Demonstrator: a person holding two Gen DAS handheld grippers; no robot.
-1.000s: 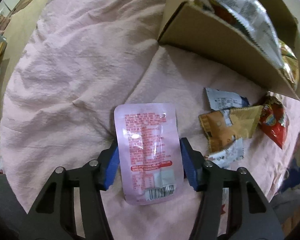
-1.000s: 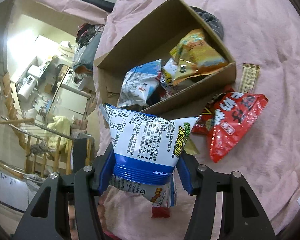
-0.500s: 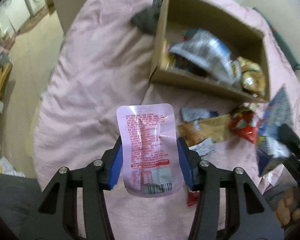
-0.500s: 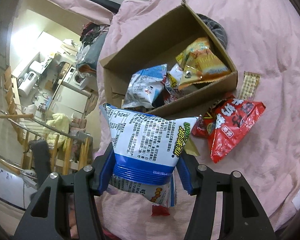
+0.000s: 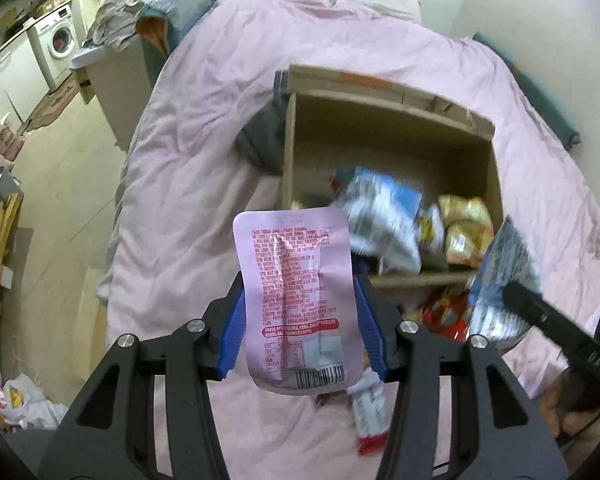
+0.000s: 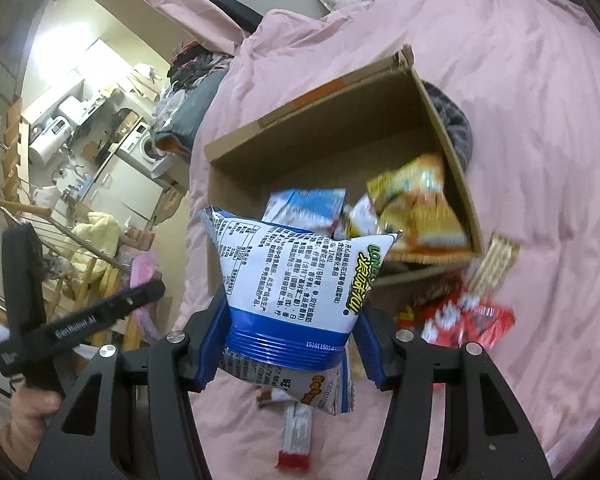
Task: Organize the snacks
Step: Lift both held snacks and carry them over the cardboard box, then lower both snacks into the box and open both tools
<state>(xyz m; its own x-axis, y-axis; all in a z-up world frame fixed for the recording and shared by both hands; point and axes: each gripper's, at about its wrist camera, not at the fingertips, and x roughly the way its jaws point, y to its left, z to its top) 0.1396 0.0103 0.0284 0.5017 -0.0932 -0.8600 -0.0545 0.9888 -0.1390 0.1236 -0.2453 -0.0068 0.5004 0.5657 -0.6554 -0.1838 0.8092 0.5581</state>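
— What do my grippers hold?

— My left gripper (image 5: 298,316) is clamped on the pink pouch (image 5: 296,296); the cardboard box (image 5: 388,136) lies on the pink bedcover (image 5: 204,152) ahead of it, to the right.

— And the right?

— My right gripper (image 6: 288,340) is clamped on the white-and-blue snack bag (image 6: 296,280), with the box just beyond it.

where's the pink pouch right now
In the left wrist view the pink pouch sits centre frame, clamped between the left gripper fingers, held above the pink bedspread just in front of the cardboard box.
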